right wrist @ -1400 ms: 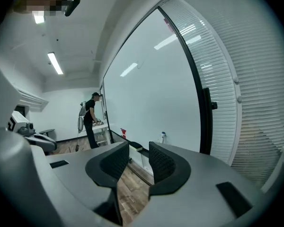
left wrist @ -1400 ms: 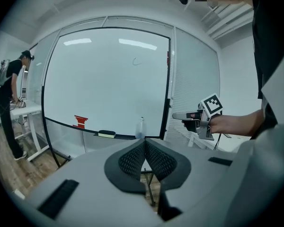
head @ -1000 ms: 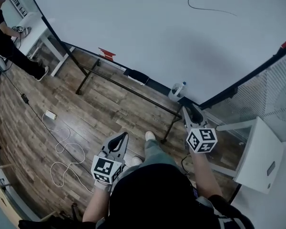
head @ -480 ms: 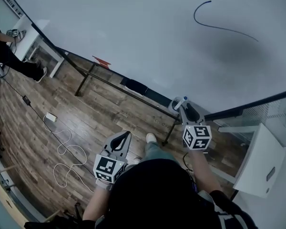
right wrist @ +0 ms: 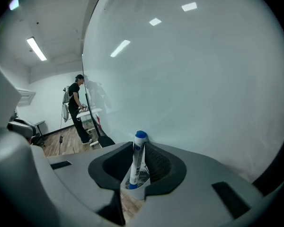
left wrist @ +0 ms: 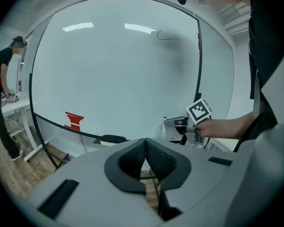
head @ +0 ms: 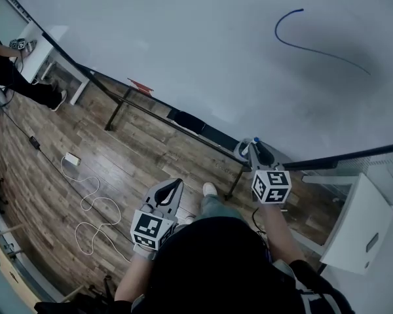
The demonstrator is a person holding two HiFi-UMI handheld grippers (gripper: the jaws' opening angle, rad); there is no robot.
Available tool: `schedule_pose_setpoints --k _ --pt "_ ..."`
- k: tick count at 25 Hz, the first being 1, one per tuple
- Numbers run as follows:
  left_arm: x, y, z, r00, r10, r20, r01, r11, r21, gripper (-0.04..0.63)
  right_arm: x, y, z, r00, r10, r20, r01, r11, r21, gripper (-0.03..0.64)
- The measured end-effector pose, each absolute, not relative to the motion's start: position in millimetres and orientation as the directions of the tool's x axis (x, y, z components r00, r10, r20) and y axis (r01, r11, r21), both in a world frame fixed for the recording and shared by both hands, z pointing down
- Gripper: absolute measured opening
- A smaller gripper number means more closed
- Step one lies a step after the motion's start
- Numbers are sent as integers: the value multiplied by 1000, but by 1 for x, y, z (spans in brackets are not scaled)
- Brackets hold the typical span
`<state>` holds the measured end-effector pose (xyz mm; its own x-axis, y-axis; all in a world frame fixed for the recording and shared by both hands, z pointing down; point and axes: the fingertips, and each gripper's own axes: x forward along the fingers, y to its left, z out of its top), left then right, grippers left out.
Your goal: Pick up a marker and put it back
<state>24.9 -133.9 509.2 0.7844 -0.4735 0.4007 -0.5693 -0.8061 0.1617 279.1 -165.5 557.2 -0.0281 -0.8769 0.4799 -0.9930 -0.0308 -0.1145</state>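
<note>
A white marker with a blue cap (right wrist: 140,160) stands upright in a small white cup (right wrist: 137,192) on the whiteboard's tray. My right gripper (right wrist: 141,144) reaches over that cup, its jaws closing with the marker between them and both pads against its barrel. In the head view the right gripper (head: 255,148) sits at the cup (head: 243,149), with the blue cap (head: 255,140) just showing. My left gripper (head: 177,184) hangs low over the floor, shut and empty; its pads meet in its own view (left wrist: 145,142). The right gripper (left wrist: 173,123) also shows there.
A large whiteboard (head: 203,51) carries a curved blue line (head: 314,44). A black eraser (head: 191,121) and a red item (head: 139,85) lie on its tray. A person (head: 6,70) stands at a desk far left. A white cable (head: 85,205) lies on the wooden floor; a white cabinet (head: 354,224) is at the right.
My right gripper has moved forward up to the cup and its jaws have narrowed round the marker. The head view has tilted, showing more of the board. The left gripper has barely moved.
</note>
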Motion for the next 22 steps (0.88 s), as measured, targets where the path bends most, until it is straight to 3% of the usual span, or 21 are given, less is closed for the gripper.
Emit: schedule_pose_setpoints --k 14,22 --pt "7 -126 506 788 -493 369 -573 -806 147 18 266 -169 533 -47 -899 435 -997 15 -77 91" --pt "-12 -130 490 762 -559 327 -622 -772 130 18 242 -179 479 -91 -931 354 -992 116 49 91"
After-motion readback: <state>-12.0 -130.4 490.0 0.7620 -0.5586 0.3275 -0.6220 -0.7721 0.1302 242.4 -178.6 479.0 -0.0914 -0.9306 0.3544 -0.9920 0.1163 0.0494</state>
